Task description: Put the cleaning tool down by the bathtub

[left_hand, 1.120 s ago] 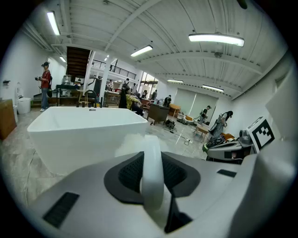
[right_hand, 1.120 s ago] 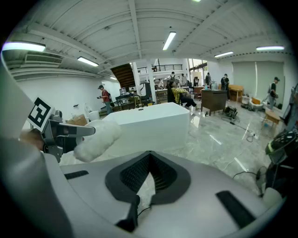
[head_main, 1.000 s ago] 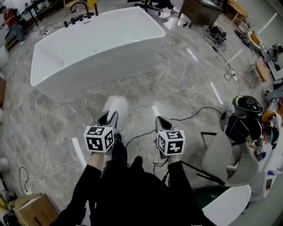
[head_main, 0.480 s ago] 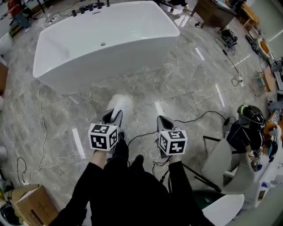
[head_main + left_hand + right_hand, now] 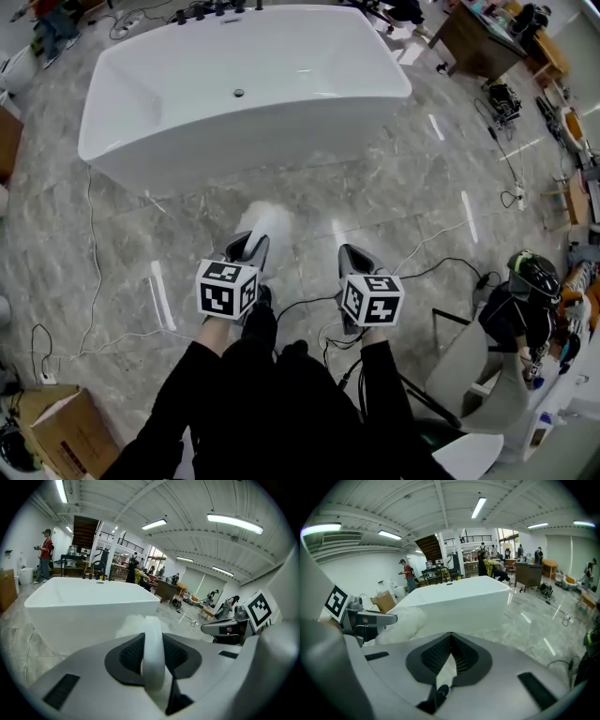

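A white bathtub (image 5: 141, 141) stands on the grey marble floor ahead of me. The cleaning tool is a fluffy white duster head (image 5: 265, 223) on a white handle (image 5: 153, 658). My left gripper (image 5: 251, 246) is shut on that handle, and the head sticks out forward above the floor, short of the tub's near wall (image 5: 89, 616). My right gripper (image 5: 352, 258) is level with it to the right, shut with nothing between its jaws. In the right gripper view the duster head (image 5: 401, 623) shows at the left, in front of the tub (image 5: 459, 602).
Cables (image 5: 89, 281) trail over the floor at left and by my feet. A cardboard box (image 5: 56, 436) sits at the lower left. A grey chair (image 5: 478, 375) and a helmet (image 5: 534, 275) are at the right. A desk (image 5: 483, 42) stands behind the tub, and a person in red (image 5: 44, 555) beyond it.
The bathtub has come nearer and more to the middle of the head view. Both grippers keep the same pose, and the duster stays in the left one.
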The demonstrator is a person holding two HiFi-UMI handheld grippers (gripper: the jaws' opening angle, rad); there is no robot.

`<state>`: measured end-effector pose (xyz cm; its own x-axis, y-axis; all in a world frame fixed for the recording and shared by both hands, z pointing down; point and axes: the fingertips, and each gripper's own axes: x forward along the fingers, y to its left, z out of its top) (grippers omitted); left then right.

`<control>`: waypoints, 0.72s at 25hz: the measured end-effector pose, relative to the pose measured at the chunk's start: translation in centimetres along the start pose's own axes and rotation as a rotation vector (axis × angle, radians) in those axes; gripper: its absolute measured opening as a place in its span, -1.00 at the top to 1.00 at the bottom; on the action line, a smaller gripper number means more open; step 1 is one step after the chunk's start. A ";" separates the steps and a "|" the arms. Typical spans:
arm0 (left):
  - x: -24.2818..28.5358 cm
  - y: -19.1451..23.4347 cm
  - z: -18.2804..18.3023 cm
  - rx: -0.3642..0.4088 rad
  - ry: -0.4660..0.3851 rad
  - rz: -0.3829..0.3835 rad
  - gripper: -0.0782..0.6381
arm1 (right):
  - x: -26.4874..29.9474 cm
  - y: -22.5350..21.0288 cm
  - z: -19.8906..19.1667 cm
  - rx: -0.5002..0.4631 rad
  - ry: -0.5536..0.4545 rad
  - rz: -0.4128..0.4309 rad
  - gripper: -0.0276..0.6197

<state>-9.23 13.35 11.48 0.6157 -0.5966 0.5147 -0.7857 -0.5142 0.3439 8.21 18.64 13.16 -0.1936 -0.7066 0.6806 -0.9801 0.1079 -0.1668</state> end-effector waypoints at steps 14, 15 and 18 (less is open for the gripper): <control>1.6 3.9 1.8 -0.048 -0.025 -0.014 0.51 | 0.5 -2.3 3.4 0.019 0.013 -0.133 0.91; 1.8 3.9 1.9 -0.050 -0.028 -0.012 0.51 | 0.4 -2.6 3.5 0.019 0.015 -0.138 0.91; 2.0 4.5 2.1 -0.056 -0.029 -0.003 0.51 | 0.7 -3.0 3.5 0.032 0.017 -0.145 0.91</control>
<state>-11.38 8.54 12.41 0.6193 -0.6133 0.4903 -0.7852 -0.4815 0.3894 11.14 15.35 11.60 -0.0515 -0.7009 0.7114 -0.9959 -0.0165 -0.0884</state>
